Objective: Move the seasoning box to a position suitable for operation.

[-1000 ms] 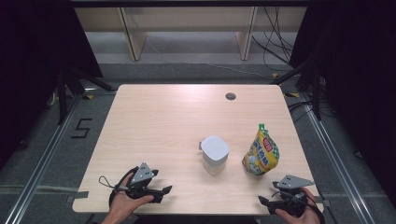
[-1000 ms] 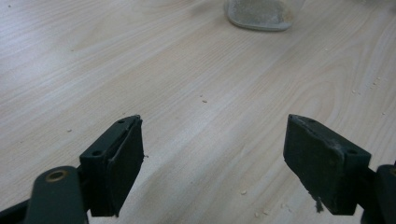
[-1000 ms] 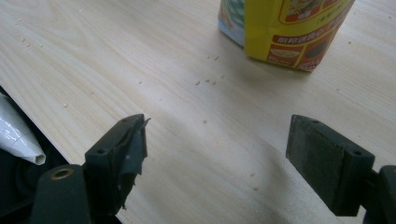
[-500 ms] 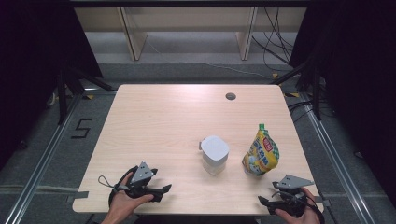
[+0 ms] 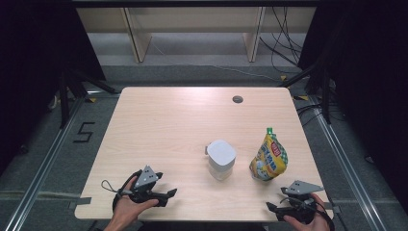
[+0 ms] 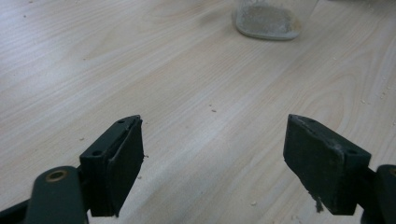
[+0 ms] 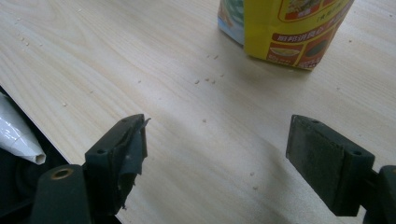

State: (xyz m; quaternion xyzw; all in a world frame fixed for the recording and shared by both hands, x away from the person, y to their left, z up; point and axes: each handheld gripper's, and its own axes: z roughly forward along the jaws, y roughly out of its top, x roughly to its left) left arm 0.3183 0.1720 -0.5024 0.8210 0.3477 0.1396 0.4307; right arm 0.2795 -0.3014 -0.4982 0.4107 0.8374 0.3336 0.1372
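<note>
Nearest the front edge of the table [image 5: 159,120], the person's two hands rest low on the wood, one at each corner. The left gripper [image 5: 169,194] sits at the near left, its grey three-cornered plate on top, its black jaws pointing toward the middle of the table. In the left gripper view the jaws stand wide apart with bare wood grain between them, gripping nothing. The right gripper [image 5: 270,207] lies at the near right corner, right by the table edge. In the right gripper view its jaws are likewise spread wide and empty, and the torn padding on one jaw hangs loose above the wood.

Compared with half a second ago and a full second ago, hardly anything differs: both hands and both grippers keep the same spots, and the things on the table have not shifted.

A little farther in, just beyond the right gripper, the yellow pouch [image 5: 269,158] stands upright with its green cap on top. Its printed base shows in the right gripper view [image 7: 289,28], with small crumbs scattered on the wood before it. Beside the pouch, to its left and apart from it, stands the clear jar [image 5: 221,161] with a white lid; the left gripper view catches its base [image 6: 267,21] ahead of the jaws. Farthest off, a small round hole [image 5: 237,99] sits near the table's back edge.
</note>
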